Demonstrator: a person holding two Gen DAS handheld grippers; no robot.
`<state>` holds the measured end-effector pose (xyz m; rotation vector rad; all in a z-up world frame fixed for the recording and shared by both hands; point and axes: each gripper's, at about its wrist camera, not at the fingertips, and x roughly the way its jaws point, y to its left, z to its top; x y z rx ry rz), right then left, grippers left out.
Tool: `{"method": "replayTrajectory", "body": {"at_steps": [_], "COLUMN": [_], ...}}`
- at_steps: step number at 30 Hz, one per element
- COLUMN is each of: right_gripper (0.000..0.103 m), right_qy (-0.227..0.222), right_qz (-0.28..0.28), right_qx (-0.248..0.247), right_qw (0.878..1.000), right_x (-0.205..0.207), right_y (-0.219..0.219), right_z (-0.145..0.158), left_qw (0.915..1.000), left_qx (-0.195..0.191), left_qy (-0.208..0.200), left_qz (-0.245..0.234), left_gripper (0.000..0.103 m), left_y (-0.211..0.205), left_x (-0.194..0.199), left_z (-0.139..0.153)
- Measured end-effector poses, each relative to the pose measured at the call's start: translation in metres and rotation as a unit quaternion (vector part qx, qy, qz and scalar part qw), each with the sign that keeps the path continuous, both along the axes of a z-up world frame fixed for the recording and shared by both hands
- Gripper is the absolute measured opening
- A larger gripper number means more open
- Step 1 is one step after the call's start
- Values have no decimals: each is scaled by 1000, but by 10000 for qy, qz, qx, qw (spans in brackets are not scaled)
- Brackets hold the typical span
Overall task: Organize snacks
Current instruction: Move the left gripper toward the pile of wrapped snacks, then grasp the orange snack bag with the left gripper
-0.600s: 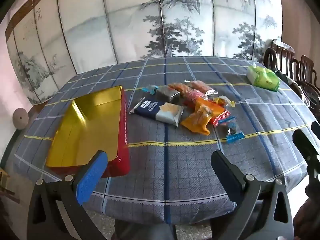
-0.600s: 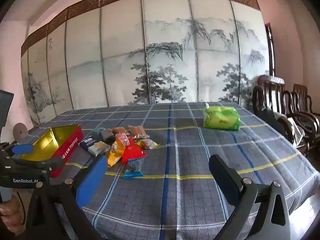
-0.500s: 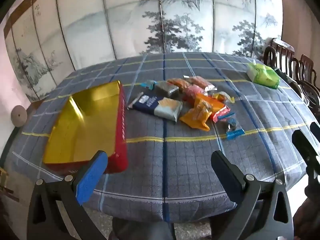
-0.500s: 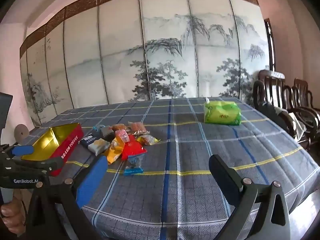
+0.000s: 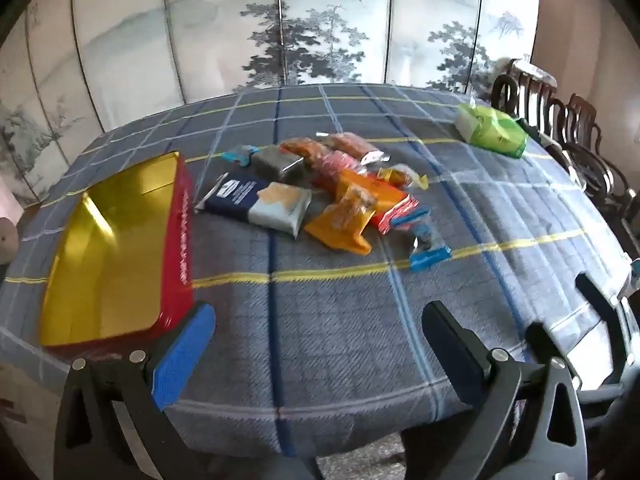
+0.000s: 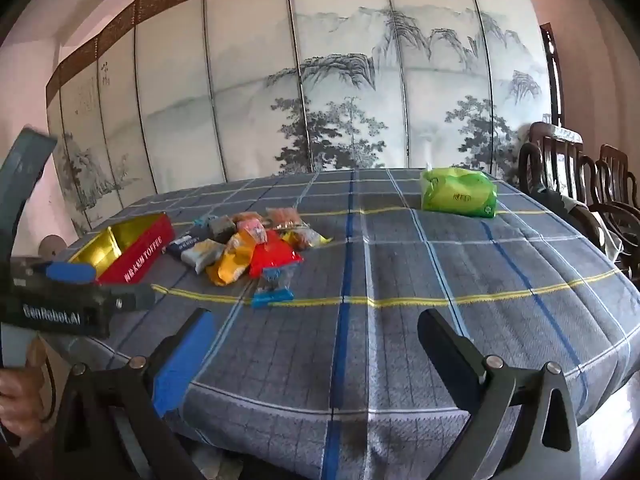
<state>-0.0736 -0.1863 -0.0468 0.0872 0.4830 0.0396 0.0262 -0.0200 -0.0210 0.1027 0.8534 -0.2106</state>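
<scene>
A pile of wrapped snacks [image 5: 336, 188] lies mid-table, also seen in the right wrist view [image 6: 248, 248]: a navy pack [image 5: 240, 196], an orange pouch [image 5: 344, 220], a red pack [image 6: 274, 258] and a small blue-ended pack [image 5: 426, 246]. An empty red tin with a gold inside [image 5: 108, 248] stands left of the pile, also in the right wrist view [image 6: 128, 248]. My left gripper [image 5: 316, 344] is open and empty above the table's near edge. My right gripper [image 6: 312, 344] is open and empty, near the front edge.
A green tissue pack [image 5: 492, 132] lies at the far right of the plaid tablecloth [image 5: 320, 320]. Dark wooden chairs [image 6: 580, 184] stand along the right side. A painted folding screen [image 6: 320, 80] stands behind the table.
Both grippers have moved forward and closer to the table. The snacks and tin look nearer and have not moved. Both grippers stay open.
</scene>
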Motion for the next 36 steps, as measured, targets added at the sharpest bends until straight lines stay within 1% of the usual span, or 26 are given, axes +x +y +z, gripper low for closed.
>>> {"method": "replayTrajectory", "body": {"at_steps": [4, 7, 8, 10, 12, 14, 18, 21, 24, 27, 28, 30, 33, 36], "right_gripper": [103, 103, 103, 103, 103, 103, 103, 103, 103, 103, 103, 103, 103, 103], "right_qy": [-4, 18, 22, 27, 46, 77, 118, 125, 147, 213, 237, 261, 277, 303], "right_qz": [90, 171, 175, 177, 166, 167, 195, 209, 223, 223, 218, 218, 231, 250], "right_qx": [6, -30, -26, 15, 65, 108, 143, 158, 169, 199, 216, 254, 265, 244], "right_qw": [10000, 9998, 9998, 9998, 9998, 9998, 9996, 9996, 9995, 9993, 9992, 9991, 9990, 9989], "right_x": [-1, 0, 0, 1, 1, 2, 6, 6, 8, 12, 13, 13, 14, 15], "right_y": [2, 4, 4, 3, 1, 0, -1, -2, -1, -2, -3, -4, -4, -3], "right_z": [-4, -7, -7, -7, -8, -9, -12, -13, -15, -18, -18, -20, -21, -22], "left_qw": [9998, 9986, 9981, 9963, 9941, 9924, 9891, 9865, 9844, 9833, 9831, 9820, 9801, 9790], "left_qx": [21, 58, 117, 260, 344, 389, 413, 490, 683, 735, 763, 838, 914, 958], "left_qy": [-72, -167, -194, -215, -102, 71, 311, 447, 431, 482, 483, 507, 597, 661], "left_qz": [-180, -495, -576, -789, -1026, -1167, -1379, -1496, -1564, -1597, -1594, -1616, -1658, -1673], "left_gripper": [102, 102, 101, 94, 83, 77, 76, 76, 76, 75, 74, 68, 62, 62], "left_y": [-6, -12, -14, -19, -23, -26, -31, -37, -42, -43, -42, -43, -44, -44], "left_x": [14, 25, 29, 37, 48, 61, 80, 91, 96, 102, 105, 109, 116, 120], "left_z": [6, 9, 9, 8, 4, -2, -12, -19, -24, -29, -30, -34, -40, -43]}}
